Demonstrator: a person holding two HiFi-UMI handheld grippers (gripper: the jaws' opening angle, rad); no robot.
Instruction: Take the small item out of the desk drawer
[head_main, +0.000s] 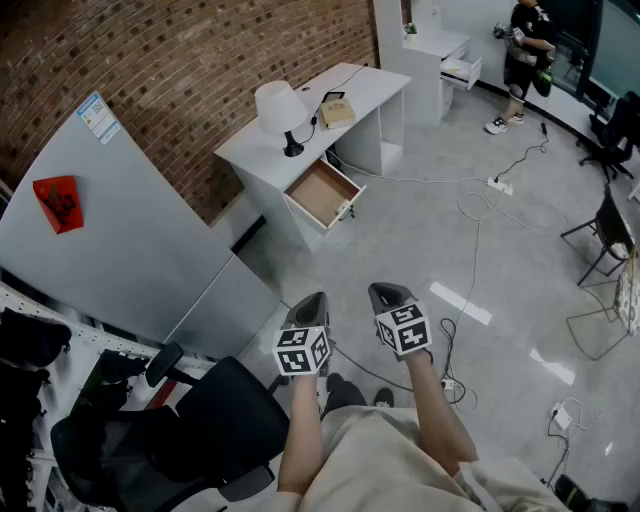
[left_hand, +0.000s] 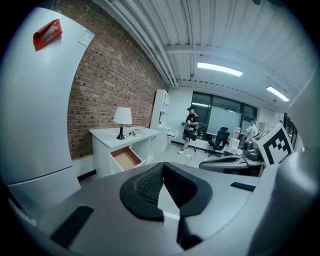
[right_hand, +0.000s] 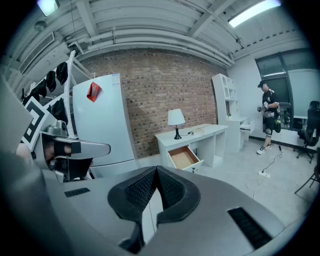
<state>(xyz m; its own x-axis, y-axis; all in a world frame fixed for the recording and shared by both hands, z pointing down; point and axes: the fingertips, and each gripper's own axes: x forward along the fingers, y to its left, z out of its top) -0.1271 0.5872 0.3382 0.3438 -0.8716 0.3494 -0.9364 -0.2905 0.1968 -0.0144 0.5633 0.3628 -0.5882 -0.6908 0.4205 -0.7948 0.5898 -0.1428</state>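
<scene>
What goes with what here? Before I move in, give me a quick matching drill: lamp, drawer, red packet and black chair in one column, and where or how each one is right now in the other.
Things:
1. lamp
2. drawer
3. red packet
4. black chair

Places or states:
A. stuck on the grey cabinet
B. pulled open, brown inside showing
C. nearest the camera, lower left of the head view
D. standing on the white desk

Pairs: 1-D, 2-B, 3-A, 4-C.
</scene>
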